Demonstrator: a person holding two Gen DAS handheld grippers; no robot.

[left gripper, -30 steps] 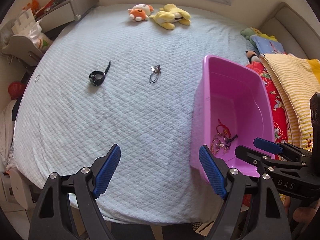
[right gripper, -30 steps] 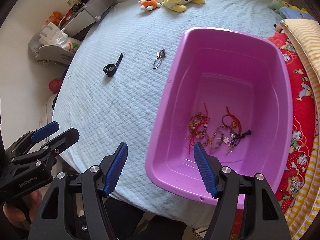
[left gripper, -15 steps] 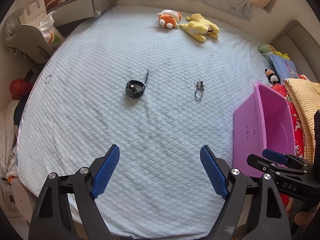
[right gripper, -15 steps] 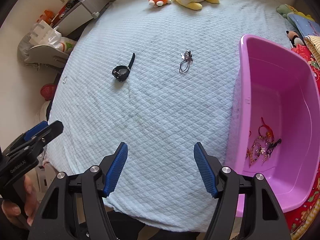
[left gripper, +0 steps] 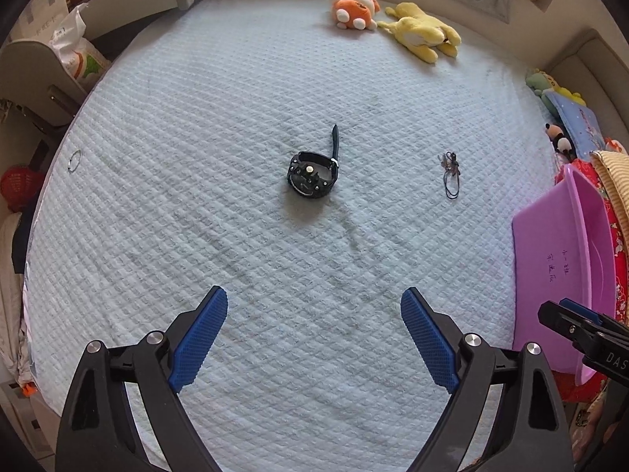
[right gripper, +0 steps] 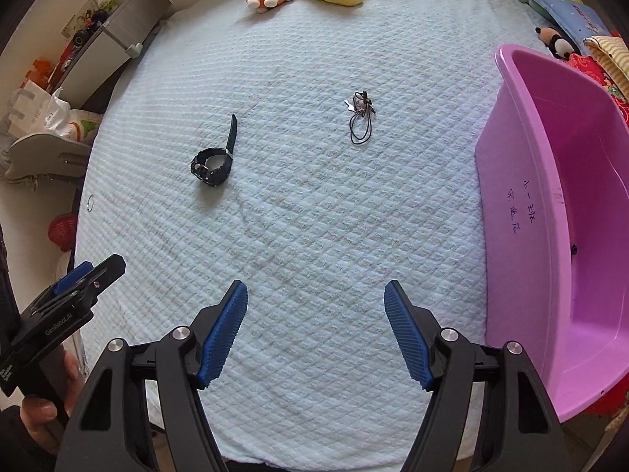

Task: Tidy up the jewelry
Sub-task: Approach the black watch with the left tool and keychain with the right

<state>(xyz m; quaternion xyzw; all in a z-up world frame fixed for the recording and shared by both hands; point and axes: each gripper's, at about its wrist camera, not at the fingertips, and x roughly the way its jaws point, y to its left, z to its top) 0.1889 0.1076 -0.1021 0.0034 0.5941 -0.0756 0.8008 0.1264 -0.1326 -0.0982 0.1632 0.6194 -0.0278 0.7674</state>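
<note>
from the left wrist view, the left gripper (left gripper: 314, 334) hung over the pale blue quilted bedspread (left gripper: 236, 118) with its jaws spread wide and just widened further, nothing between them, lined up towards the black watch (left gripper: 312, 175) lying ahead, apparently the next piece to collect. a thin black cord necklace (left gripper: 450, 175) lay to its right, well apart. from the right wrist view, the right gripper (right gripper: 316, 328) also stood open and empty, its jaws just eased wider, and the pink tub (right gripper: 523, 204) sat at the bed's right side, close enough to serve as the drop point for the jewelry.
</note>
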